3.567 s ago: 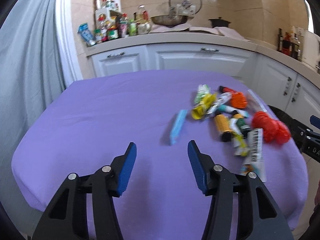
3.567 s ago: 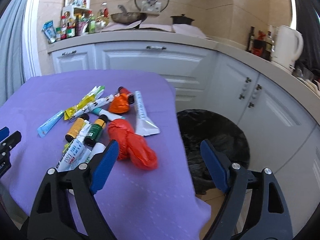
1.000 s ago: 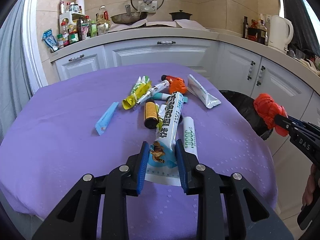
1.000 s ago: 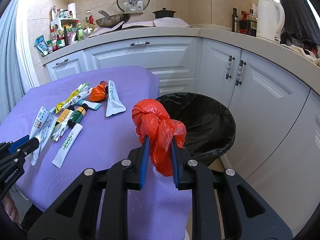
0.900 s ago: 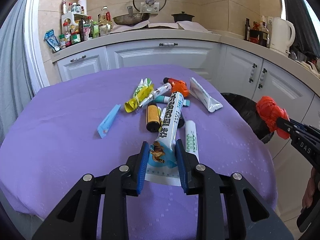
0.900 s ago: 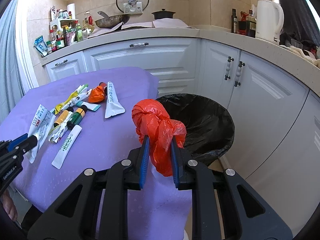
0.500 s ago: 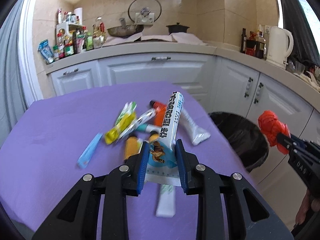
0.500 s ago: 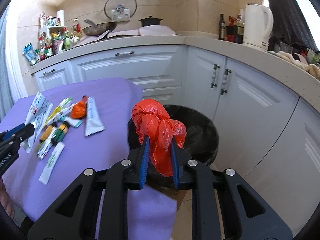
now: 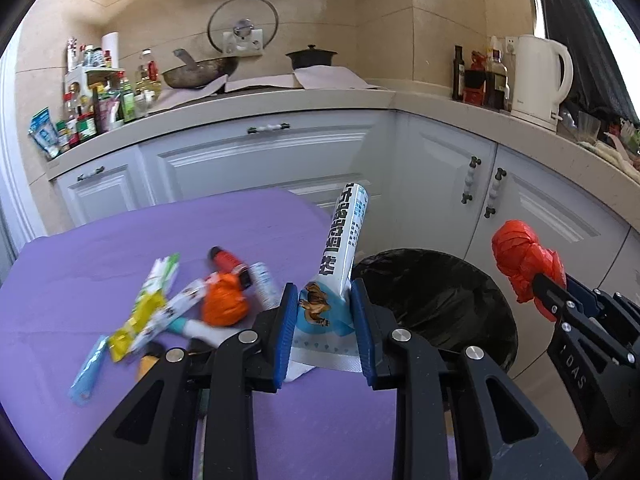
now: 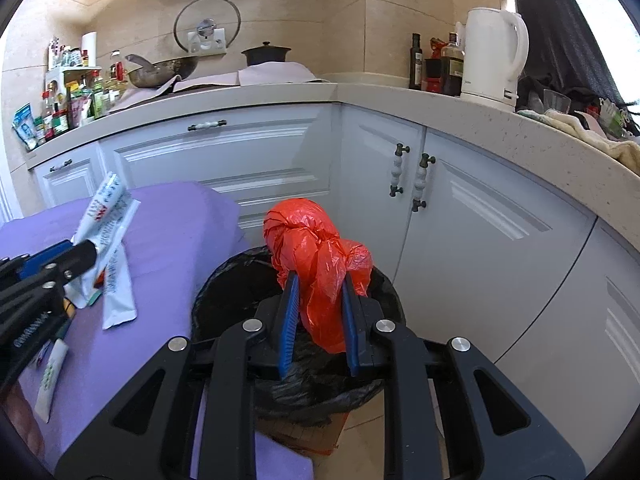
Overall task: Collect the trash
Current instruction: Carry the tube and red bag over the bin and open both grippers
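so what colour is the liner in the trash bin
Black; the bin liner shows best in the right wrist view.

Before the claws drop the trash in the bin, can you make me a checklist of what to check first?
1. Right claw pinches the red bag: ok.
2. Left claw pinches the big white tube: ok.
3. Red bag is above the black bin: ok.
4. White tube is above the bin: not ok, it sits by the edge of the purple table.
5. Bin has room inside: cannot tell.
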### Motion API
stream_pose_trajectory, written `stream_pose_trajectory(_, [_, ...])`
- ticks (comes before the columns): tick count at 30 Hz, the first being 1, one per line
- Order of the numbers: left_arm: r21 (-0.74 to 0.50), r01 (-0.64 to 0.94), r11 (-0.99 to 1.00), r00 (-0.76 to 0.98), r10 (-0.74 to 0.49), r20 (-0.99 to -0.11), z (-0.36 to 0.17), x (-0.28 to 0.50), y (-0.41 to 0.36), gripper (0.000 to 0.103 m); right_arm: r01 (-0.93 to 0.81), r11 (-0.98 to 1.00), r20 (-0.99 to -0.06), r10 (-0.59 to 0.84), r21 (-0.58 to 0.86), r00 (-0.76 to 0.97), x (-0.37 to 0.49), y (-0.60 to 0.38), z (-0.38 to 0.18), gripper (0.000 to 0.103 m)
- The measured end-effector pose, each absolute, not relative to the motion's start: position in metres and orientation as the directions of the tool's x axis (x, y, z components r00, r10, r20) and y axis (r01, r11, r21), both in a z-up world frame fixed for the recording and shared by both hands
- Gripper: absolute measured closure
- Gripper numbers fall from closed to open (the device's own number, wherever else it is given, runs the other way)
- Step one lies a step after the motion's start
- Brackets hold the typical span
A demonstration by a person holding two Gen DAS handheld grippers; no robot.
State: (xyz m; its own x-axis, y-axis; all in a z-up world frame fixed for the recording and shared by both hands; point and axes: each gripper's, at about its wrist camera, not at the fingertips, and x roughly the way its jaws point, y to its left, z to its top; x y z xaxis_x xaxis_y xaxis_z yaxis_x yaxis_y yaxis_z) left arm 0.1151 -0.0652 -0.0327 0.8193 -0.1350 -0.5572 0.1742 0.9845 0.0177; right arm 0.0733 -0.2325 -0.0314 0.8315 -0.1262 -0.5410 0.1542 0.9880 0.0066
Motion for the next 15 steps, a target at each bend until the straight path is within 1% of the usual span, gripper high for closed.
stream_pose_trajectory(15, [0.070,0.181,0.981,0.790,-0.103,-0.605,-0.053,0.164,-0.112,0.074,0.190,0.981,-0.564,-0.137,0.036,0.814,0.118,-0.263,-0.053,0.083])
